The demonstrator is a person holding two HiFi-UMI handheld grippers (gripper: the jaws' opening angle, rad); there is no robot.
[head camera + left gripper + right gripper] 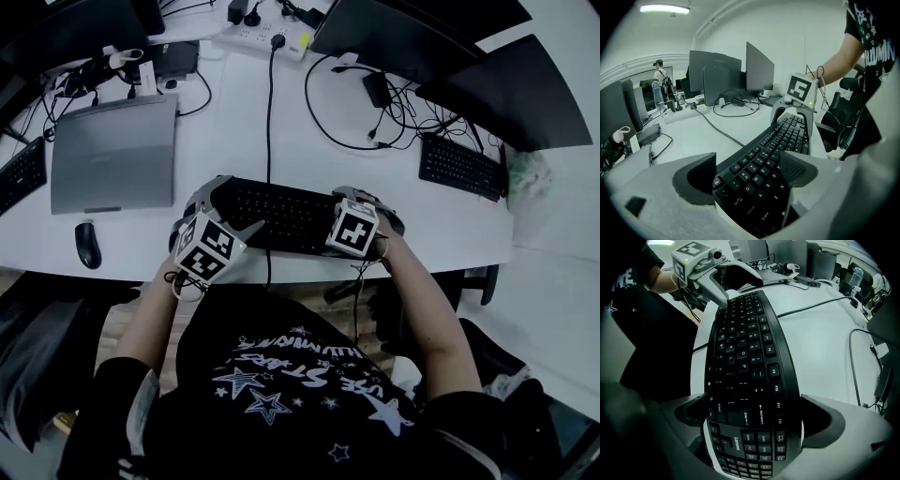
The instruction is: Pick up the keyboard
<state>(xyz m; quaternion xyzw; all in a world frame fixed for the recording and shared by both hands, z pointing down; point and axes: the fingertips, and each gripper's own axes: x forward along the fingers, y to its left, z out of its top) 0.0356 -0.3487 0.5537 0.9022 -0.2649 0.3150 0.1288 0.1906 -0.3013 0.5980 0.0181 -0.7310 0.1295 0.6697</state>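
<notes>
A black curved keyboard (281,214) lies along the front of the white desk (234,122), its cable (270,112) running back to the power strip. My left gripper (225,214) is shut across the keyboard's left end, whose keys (778,145) fill the space between the jaws of that gripper (745,176). My right gripper (337,216) is shut across the right end, with the keyboard (745,348) filling the gap in that gripper (754,420) at the number pad. Each gripper view shows the opposite gripper at the far end. I cannot tell whether the keyboard is off the desk.
A closed grey laptop (112,155) and a black mouse (87,244) lie to the left. Another keyboard (461,166) sits at the right, with dark monitors (412,33) behind. A power strip (267,37) and loose cables lie at the back. The desk's front edge is just below the keyboard.
</notes>
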